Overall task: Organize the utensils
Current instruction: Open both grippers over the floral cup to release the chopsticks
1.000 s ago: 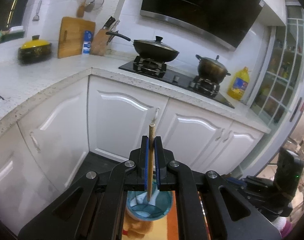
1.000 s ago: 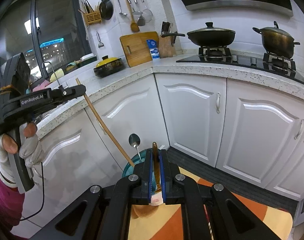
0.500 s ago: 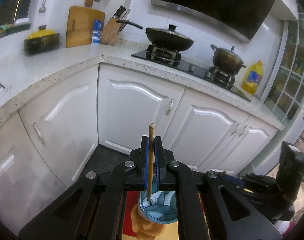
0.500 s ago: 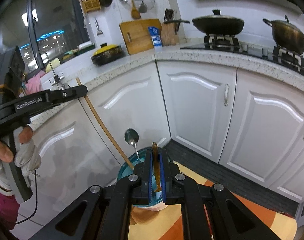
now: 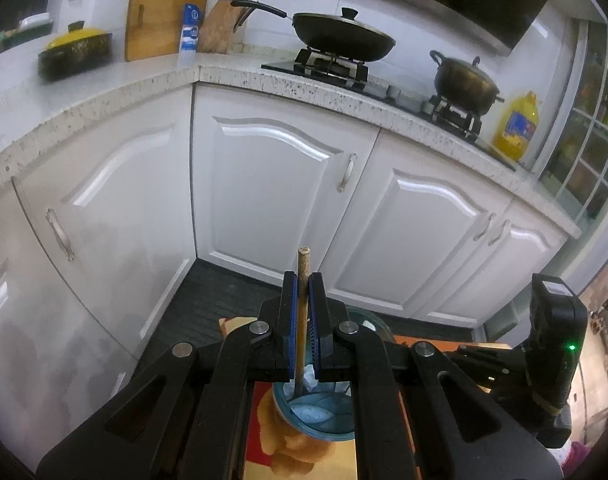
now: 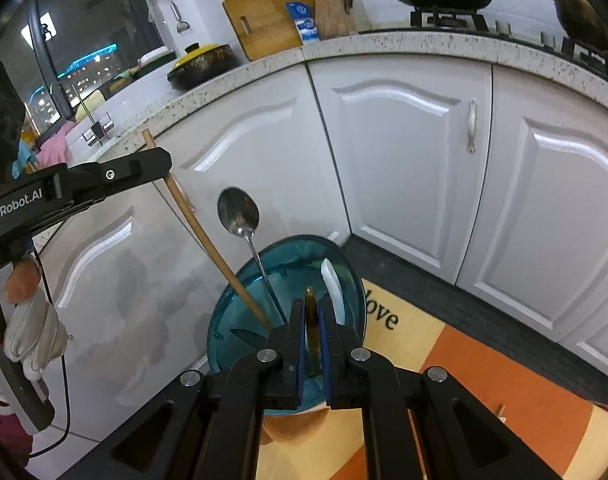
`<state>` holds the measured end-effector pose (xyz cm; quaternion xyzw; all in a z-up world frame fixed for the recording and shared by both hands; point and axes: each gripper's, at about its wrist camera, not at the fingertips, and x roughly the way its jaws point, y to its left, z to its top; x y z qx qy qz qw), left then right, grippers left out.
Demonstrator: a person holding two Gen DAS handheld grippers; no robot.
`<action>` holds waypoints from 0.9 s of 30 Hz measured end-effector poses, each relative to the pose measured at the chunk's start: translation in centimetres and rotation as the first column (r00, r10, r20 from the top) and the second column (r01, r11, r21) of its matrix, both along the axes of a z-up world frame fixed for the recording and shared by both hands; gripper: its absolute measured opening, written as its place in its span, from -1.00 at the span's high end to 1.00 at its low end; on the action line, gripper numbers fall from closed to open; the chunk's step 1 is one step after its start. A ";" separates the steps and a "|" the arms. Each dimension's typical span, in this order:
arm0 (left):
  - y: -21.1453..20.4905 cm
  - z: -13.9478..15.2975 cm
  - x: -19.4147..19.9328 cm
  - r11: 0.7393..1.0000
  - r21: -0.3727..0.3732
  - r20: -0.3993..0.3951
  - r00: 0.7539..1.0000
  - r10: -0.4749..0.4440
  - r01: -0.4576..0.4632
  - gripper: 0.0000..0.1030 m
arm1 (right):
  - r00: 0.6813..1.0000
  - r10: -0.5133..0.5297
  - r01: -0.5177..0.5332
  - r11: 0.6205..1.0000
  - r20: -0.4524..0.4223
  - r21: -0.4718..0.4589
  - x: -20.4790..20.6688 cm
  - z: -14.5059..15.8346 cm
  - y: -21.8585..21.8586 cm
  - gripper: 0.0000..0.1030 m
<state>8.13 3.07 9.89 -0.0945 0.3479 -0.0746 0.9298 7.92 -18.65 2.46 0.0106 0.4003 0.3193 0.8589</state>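
White cabinet doors (image 5: 272, 184) fill the middle of both views, under a speckled counter (image 5: 104, 96) that curves across the upper part of each frame. Below them, at the lower right of your right wrist view, lies an orange and cream mat (image 6: 484, 392). The teal bowl (image 6: 232, 320) sits at the lower centre of that view, partly behind your right gripper's fingers; in the left wrist view the same bowl shows just below your left gripper's fingertips. Your left gripper (image 5: 302, 292) is pressed onto a wooden stick (image 5: 303, 264), which stands up past its blue pads at the lower centre and slants down with its lower end inside the bowl. Your right gripper (image 6: 312, 312) pinches a dark brown utensil handle (image 6: 311, 300) between its blue pads, over the bowl. A metal spoon (image 6: 238, 212) stands in the bowl, scoop end up. A white utensil (image 6: 331, 284) leans against the bowl's far rim.
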 end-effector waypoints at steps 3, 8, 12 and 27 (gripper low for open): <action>-0.4 -0.2 -0.1 1.000 0.010 0.009 1.000 0.003 -0.003 0.92 | 1.000 0.003 -0.003 1.000 -0.013 -0.006 0.2 -0.7 0.2 0.88; -0.7 -0.2 0.1 1.000 0.007 0.012 1.000 -0.003 0.003 0.92 | 0.999 -0.016 0.016 1.000 -0.030 -0.009 0.3 -1.3 -0.1 0.88; -0.7 -0.2 0.1 1.000 0.006 0.012 1.000 -0.004 0.004 0.92 | 1.000 -0.025 0.025 1.000 -0.018 0.003 -0.1 -0.6 -0.5 0.88; -0.1 -0.2 -0.1 1.000 -0.007 0.004 1.000 0.013 -0.013 0.43 | 0.999 -0.050 0.050 0.998 -0.003 0.035 -1.2 0.3 -1.6 0.42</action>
